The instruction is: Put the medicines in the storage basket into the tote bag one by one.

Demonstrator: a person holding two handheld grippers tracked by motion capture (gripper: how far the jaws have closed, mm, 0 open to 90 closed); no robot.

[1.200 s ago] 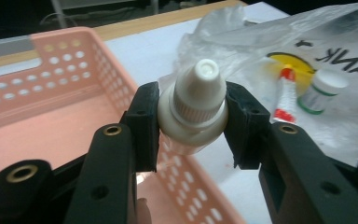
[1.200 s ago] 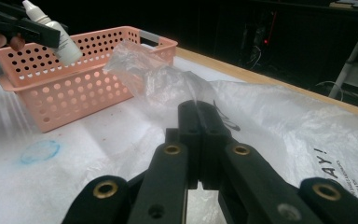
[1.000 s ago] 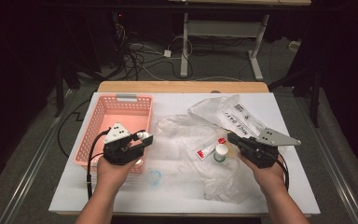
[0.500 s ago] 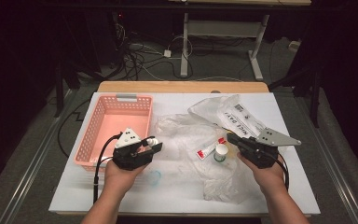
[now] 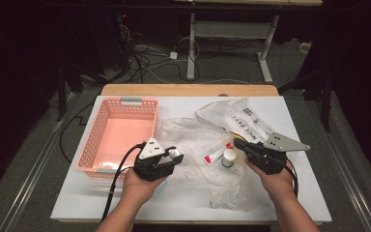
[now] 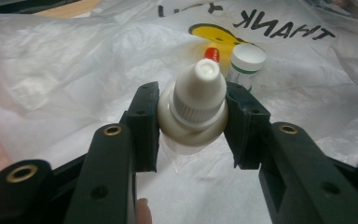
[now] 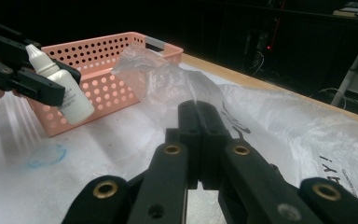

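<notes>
A dark room with cables and a table frame on the floor is seen behind a white-covered worktop [image 5: 77, 203]. At 10 o'clock on the worktop stands a pink perforated basket [image 5: 118, 133]; across the centre and toward 2 o'clock lies a crumpled clear plastic bag [image 5: 193, 135] with black lettering.

The small white dropper bottle [image 6: 196, 109] is held off the surface by the left gripper [image 5: 171, 157], just beside the basket's near right corner and over the bag's left edge. The bottle is judged light, rigid and smooth-walled, hence liable to slip or pivot if pinched lightly; the ribbed cap offers little surface. The broad shoulder below the cap, where it is taken now, is judged the securest hold.

In the left gripper view, the jaws are seen partly closed, one pad pressed on each side of the bottle's shoulder, the cap pointing away from the camera. In the right gripper view the same bottle [image 7: 63, 91] is seen hanging tilted, cap uppermost, before the basket.

The right gripper [image 5: 239, 145] rests at 3 o'clock on the bag. Its jaws are clenched fully together on a fold of the thin film, which rises from the tips in the right gripper view; the film is soft and slippery.

Just beside that gripper lie a white-capped pot [image 5: 229, 157] and a small red-and-white tube [image 5: 217, 154].
</notes>
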